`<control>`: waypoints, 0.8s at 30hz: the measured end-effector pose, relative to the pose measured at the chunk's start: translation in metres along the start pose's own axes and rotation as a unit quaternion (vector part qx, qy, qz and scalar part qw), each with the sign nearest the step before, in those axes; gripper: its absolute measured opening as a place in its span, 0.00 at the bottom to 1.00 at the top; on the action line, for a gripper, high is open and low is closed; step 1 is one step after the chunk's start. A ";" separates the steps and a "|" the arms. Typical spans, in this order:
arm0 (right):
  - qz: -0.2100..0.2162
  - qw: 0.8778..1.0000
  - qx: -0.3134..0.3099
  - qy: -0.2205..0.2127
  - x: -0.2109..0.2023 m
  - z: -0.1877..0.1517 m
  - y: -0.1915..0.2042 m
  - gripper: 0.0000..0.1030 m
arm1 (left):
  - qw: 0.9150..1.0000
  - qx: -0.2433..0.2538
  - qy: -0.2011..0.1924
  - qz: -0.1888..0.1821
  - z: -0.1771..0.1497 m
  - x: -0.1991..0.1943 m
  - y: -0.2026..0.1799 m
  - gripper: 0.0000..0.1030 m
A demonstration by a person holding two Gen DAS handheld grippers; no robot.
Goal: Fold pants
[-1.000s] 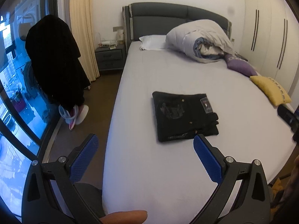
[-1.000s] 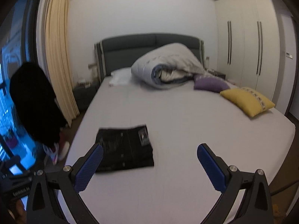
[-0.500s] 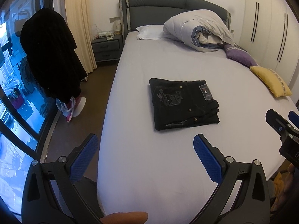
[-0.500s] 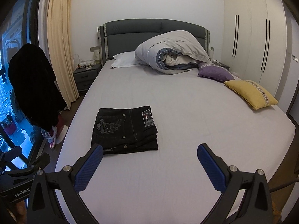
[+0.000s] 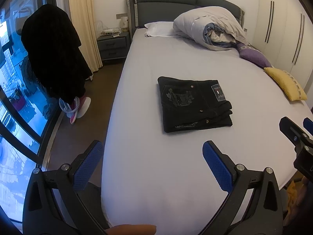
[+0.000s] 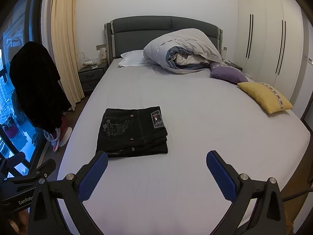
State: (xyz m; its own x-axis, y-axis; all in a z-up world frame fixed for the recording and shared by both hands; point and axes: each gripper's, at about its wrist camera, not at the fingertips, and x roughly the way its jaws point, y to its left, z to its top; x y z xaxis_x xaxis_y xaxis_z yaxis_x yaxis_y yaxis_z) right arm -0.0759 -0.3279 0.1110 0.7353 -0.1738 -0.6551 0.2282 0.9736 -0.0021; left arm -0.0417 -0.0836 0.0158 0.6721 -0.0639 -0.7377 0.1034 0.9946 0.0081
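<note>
Lying folded into a neat black stack, the pants (image 5: 193, 103) rest on the bed (image 5: 176, 176) toward its window side, so the folding looks finished and nothing more seems needed. Left tool (image 5: 152, 164) and right tool (image 6: 156, 173) hang wide open, empty, short of the pants. "GenRobo…" reads on the left tool's body; the waistband patch is illegible.

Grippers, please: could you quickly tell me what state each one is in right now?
Left gripper: open, holding nothing.
Right gripper: open, holding nothing.
</note>
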 end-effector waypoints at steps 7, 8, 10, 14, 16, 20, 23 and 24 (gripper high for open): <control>0.002 1.000 -0.003 0.005 0.003 -0.003 0.001 1.00 | 1.000 -0.001 0.005 -0.002 -0.002 0.002 -0.002 1.00; 0.002 1.000 -0.004 0.005 0.004 -0.004 0.001 1.00 | 1.000 -0.002 0.005 -0.002 -0.002 0.003 -0.002 1.00; 0.003 1.000 -0.005 0.006 0.004 -0.004 0.001 1.00 | 1.000 -0.002 0.006 -0.003 -0.002 0.004 -0.002 1.00; 0.003 1.000 -0.005 0.007 0.004 -0.005 0.002 1.00 | 1.000 -0.002 0.008 -0.004 -0.002 0.006 -0.002 1.00; 0.004 1.000 -0.005 0.008 0.004 -0.006 0.002 1.00 | 1.000 -0.002 0.008 -0.003 -0.002 0.006 -0.002 1.00; 0.005 1.000 -0.006 0.010 0.006 -0.007 0.002 1.00 | 1.000 -0.003 0.010 -0.004 -0.002 0.008 -0.002 1.00; 0.005 1.000 -0.006 0.010 0.006 -0.007 0.001 1.00 | 1.000 -0.002 0.011 -0.005 -0.003 0.008 -0.002 1.00; 0.005 1.000 -0.006 0.011 0.006 -0.007 0.001 1.00 | 1.000 -0.003 0.011 -0.005 -0.003 0.009 -0.002 1.00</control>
State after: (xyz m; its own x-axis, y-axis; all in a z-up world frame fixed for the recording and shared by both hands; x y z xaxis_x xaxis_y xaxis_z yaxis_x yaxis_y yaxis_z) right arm -0.0759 -0.3265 0.1018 0.7234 -0.1613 -0.6714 0.2139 0.9768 -0.0042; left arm -0.0388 -0.0862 0.0071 0.6542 -0.0719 -0.7529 0.1061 0.9944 -0.0027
